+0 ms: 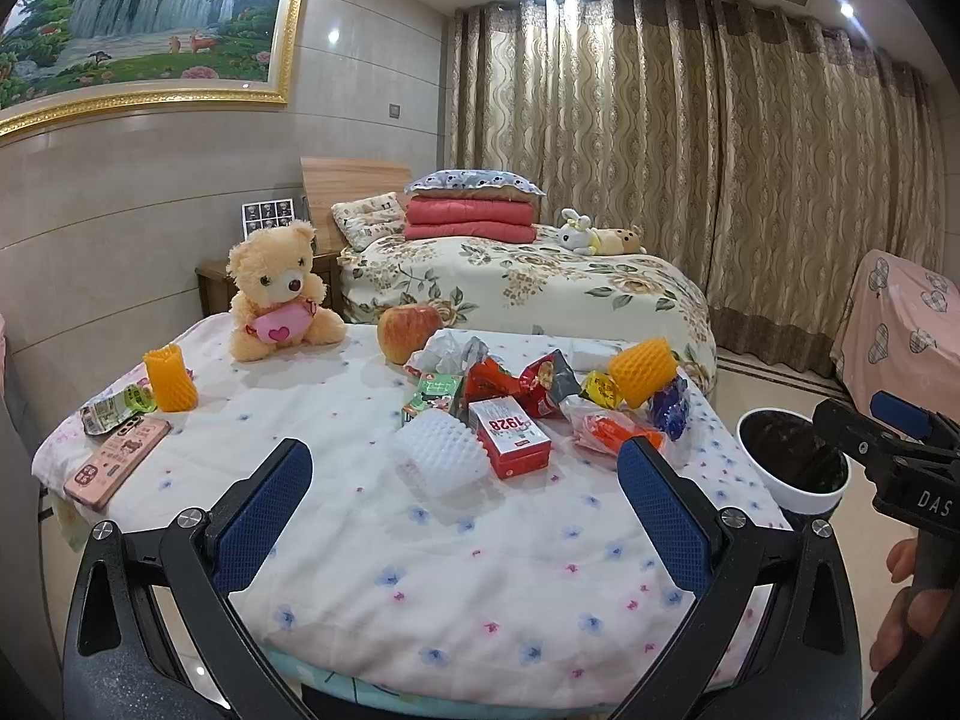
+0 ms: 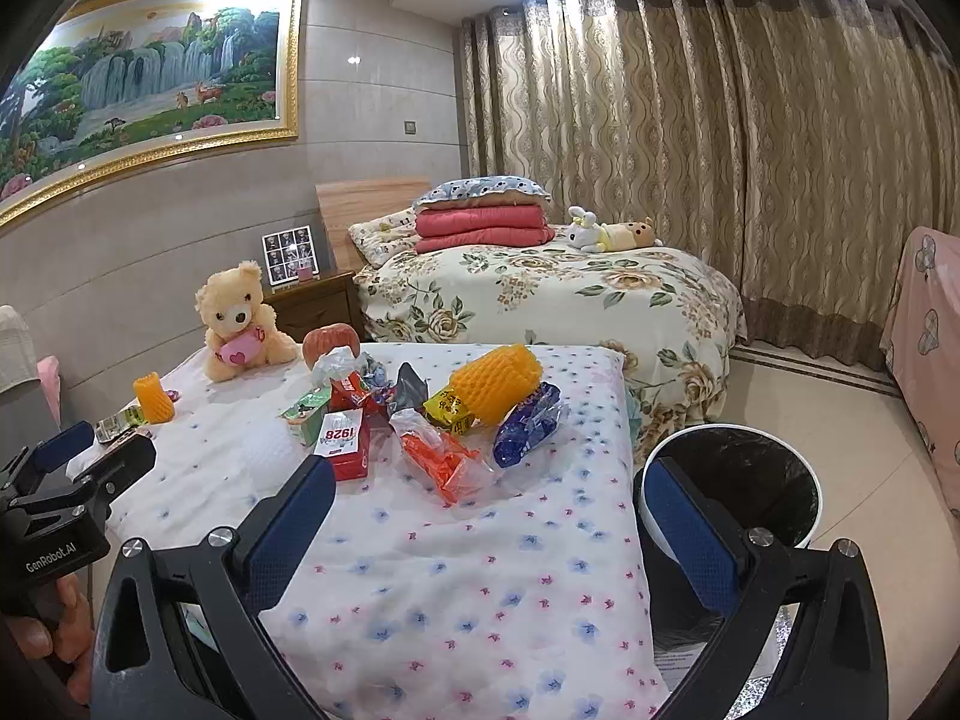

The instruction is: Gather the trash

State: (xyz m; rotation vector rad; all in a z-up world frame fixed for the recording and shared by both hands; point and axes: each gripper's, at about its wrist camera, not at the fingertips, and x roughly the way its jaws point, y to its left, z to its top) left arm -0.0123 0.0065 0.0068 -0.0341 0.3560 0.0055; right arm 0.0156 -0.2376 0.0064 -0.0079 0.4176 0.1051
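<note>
Both grippers hover at the near edge of the table (image 1: 480, 576), which is covered by a white cloth printed with small blue and pink flowers. Left gripper (image 1: 462, 510): jaws spread wide, nothing between them. Right gripper (image 2: 486, 528): jaws likewise wide apart and empty.

Trash sits in a loose cluster toward the far middle of the table: a red-and-white carton marked "1928" (image 1: 510, 435), a white foam fruit net (image 1: 441, 450) touching its left side, a crumpled red snack wrapper (image 1: 540, 387), a clear bag with orange contents (image 2: 444, 462), a blue crinkled wrapper (image 2: 528, 426) and an orange foam fruit net (image 2: 495, 384). A second orange foam net (image 1: 170, 387) stands apart at the left, near a pink phone (image 1: 117, 459).

The white round bin with black liner (image 2: 738, 486) stands on the floor just beside the table's right edge; nothing can be seen inside it.

Non-trash, to be left: the cream teddy bear (image 1: 279, 294) and the red apple (image 1: 408, 330).

Judgement: collection appears not yet started; this is the approach step. The next move likely calls for a reach forward to the nearest piece. The right gripper is better placed for the orange-contents bag and closer to the bin. Thin film may slip; pinch at a bunched fold.
</note>
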